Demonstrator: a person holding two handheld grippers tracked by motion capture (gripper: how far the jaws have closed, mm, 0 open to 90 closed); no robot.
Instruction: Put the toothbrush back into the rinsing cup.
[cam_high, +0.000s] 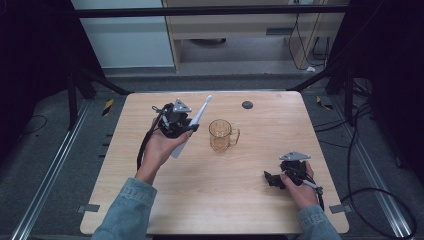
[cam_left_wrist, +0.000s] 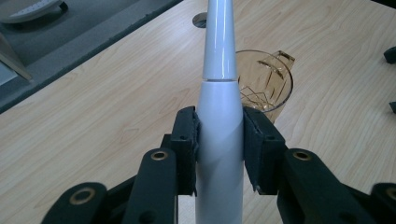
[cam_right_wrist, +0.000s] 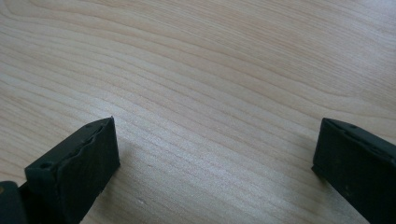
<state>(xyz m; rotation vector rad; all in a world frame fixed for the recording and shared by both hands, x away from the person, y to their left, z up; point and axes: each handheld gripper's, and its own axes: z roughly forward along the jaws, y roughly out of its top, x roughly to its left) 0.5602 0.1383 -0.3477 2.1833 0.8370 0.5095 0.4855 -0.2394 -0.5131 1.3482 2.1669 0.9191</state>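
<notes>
A white electric toothbrush (cam_high: 196, 120) is held above the table in my left gripper (cam_high: 187, 128), its brush end pointing up and away. In the left gripper view the two black jaws press on both sides of the toothbrush handle (cam_left_wrist: 219, 135), so my left gripper (cam_left_wrist: 219, 149) is shut on it. A clear amber mug (cam_high: 221, 135) with a handle stands upright on the table just right of the toothbrush; the mug (cam_left_wrist: 266, 81) appears behind the handle. My right gripper (cam_high: 272, 179) rests low near the table's right front, open, with bare wood between its fingertips (cam_right_wrist: 81, 163).
The light wooden table (cam_high: 240, 190) has a small dark round disc (cam_high: 247, 105) near its far edge. Cables (cam_high: 380, 200) lie on the floor to the right, and metal rails run along both sides of the table.
</notes>
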